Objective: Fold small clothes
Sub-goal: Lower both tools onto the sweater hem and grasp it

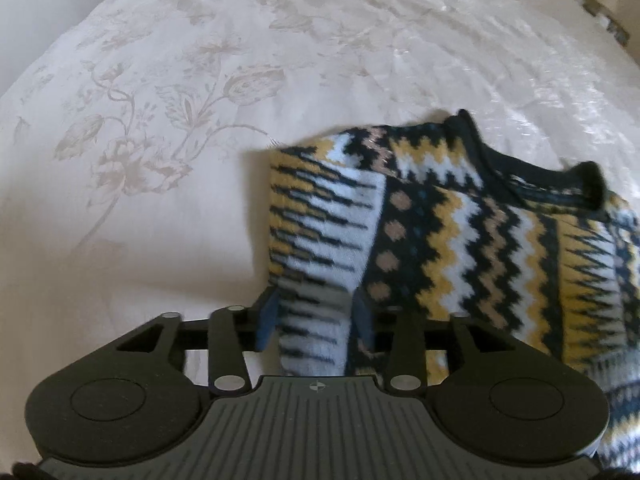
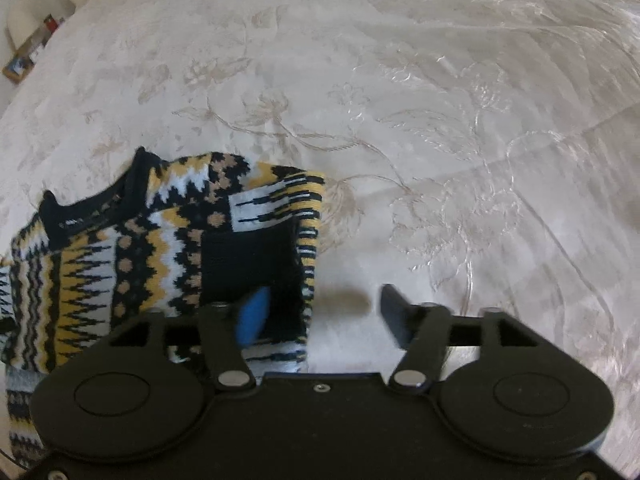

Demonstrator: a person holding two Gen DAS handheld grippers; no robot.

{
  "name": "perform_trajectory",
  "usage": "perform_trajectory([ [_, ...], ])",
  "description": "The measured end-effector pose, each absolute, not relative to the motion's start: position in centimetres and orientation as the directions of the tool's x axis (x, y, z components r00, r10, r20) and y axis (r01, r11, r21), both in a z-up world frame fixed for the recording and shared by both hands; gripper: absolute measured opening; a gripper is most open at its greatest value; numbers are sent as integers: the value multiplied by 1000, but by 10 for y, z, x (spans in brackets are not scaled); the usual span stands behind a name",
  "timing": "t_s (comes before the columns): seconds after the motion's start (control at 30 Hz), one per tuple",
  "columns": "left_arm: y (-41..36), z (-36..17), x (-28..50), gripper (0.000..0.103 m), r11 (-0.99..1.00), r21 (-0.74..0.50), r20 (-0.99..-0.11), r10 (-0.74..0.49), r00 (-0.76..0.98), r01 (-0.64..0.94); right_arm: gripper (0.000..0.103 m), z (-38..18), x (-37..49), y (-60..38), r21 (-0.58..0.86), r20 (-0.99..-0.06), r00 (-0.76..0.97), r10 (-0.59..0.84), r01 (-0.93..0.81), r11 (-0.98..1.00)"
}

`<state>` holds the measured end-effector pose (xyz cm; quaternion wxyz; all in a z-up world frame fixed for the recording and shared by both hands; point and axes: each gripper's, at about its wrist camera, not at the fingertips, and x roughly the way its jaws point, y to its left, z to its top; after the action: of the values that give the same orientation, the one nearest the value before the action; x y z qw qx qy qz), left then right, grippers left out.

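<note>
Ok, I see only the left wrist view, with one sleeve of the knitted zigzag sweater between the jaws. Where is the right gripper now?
Observer: The right gripper is at the other side edge of the black, yellow and white knitted sweater. Its jaws are wide open and hold nothing.
Operator: Is the sleeve on that side folded in?
Observer: It seems so. It lies across the body and ends in a plain black cuff.
Operator: Where are the two fingers?
Observer: One blue pad is over that cuff. The other finger is over the bare cream floral bedspread.
</note>
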<state>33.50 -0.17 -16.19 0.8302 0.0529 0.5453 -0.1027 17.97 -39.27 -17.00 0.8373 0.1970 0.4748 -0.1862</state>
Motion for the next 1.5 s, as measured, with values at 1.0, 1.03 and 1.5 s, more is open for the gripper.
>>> perform_trajectory([
  [1.0, 42, -195, 233, 101, 942, -121, -964, -187, 189, 313, 103, -214, 86, -278, 164, -934, 356, -27, 494, 854],
  [1.03, 40, -196, 233, 102, 941, -127, -964, -191, 185, 313, 103, -217, 83, -276, 164, -933, 358, -30, 498, 852],
  [1.5, 30, -198, 215, 103, 951, -52, -931, -157, 329, 306, 103, -228, 67, -266, 144, -878, 464, -121, 496, 856],
])
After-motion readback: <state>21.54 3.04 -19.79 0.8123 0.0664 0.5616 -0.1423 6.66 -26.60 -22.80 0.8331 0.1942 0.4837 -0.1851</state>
